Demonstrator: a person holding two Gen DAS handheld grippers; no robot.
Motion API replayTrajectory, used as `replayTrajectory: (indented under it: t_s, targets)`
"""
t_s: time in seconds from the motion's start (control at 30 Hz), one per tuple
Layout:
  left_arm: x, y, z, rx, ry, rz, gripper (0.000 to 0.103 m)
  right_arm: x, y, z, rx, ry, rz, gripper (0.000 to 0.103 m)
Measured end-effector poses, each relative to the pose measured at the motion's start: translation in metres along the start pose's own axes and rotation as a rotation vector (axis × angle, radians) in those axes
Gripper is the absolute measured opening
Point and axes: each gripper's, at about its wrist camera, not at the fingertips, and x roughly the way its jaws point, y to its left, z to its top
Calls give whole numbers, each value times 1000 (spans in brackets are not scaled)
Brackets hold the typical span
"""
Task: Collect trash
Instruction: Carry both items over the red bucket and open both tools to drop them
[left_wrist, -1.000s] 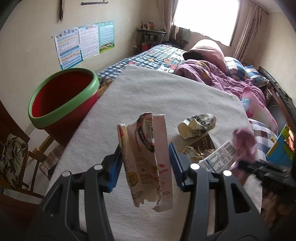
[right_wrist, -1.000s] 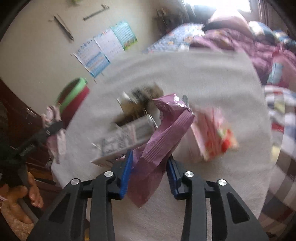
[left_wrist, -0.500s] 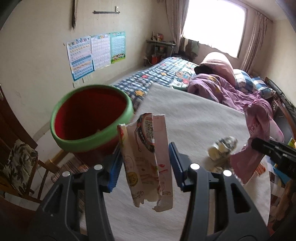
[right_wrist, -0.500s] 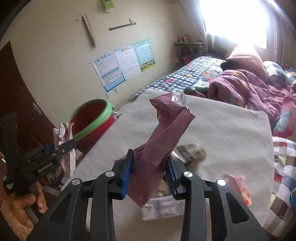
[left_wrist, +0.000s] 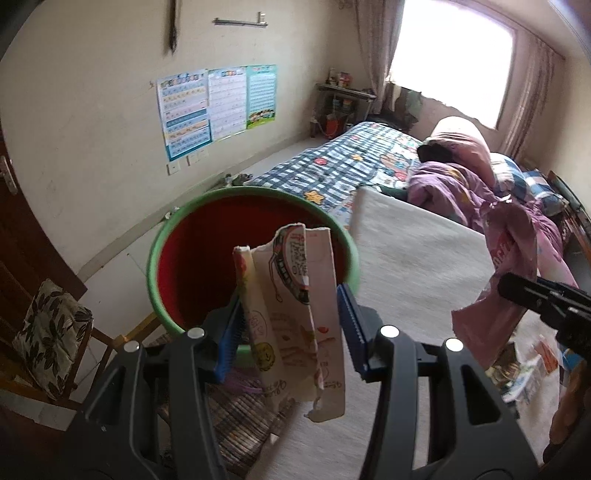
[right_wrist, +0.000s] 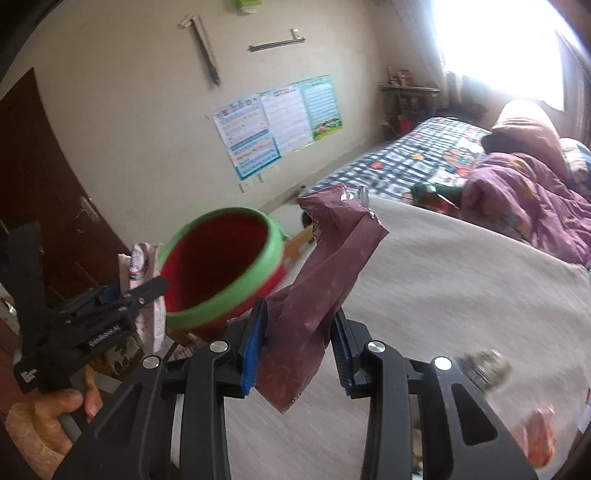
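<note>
We hold two grabbers, one in each hand, and each one has a piece of trash in it

Our left gripper (left_wrist: 290, 334) is squeezed part way in on a torn white wrapper (left_wrist: 295, 317) with cartoon drawings on it. The wrapper stands up between the blue pads (left_wrist: 231, 341) and its ragged end hangs down below them. Our right gripper (right_wrist: 297, 343) is squeezed in narrower on a crumpled purple wrapper (right_wrist: 317, 280), which sticks up and bends over at the top. In the right view we can also see our left hand (right_wrist: 48, 417) around its grabber's handle, down in the corner

Just past the white wrapper sits the red bin with the green rim (left_wrist: 255, 192). It looks like it rests on a wooden chair beside the bed. The white wrapper seems to be at the near rim, while the purple one is a bit off to the side, over the grey blanket (left_wrist: 424, 266)

So we think we are on the carrying step, and the drop comes next. We should bring each wrapper right over the red hole, then open the pads so it falls inside. The wrappers are light and may cling to a pad, so a wide opening would help

More trash (left_wrist: 524, 369) lies on the blanket by our right side, so the job is not done

Farther away are the checked bedspread (left_wrist: 351, 162), a purple quilt (left_wrist: 450, 184), posters (left_wrist: 218, 107) on the wall and a bright window (left_wrist: 450, 59)
</note>
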Motion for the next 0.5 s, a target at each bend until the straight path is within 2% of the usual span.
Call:
replayTrajectory:
  t_s: [0.33, 0.5]
  targets:
    - [40, 46, 20, -38, 27, 15, 47, 52, 54, 47, -160, -37, 10, 34]
    - [54, 58, 28, -51, 30, 16, 47, 79, 65, 56, -208, -13, 16, 35]
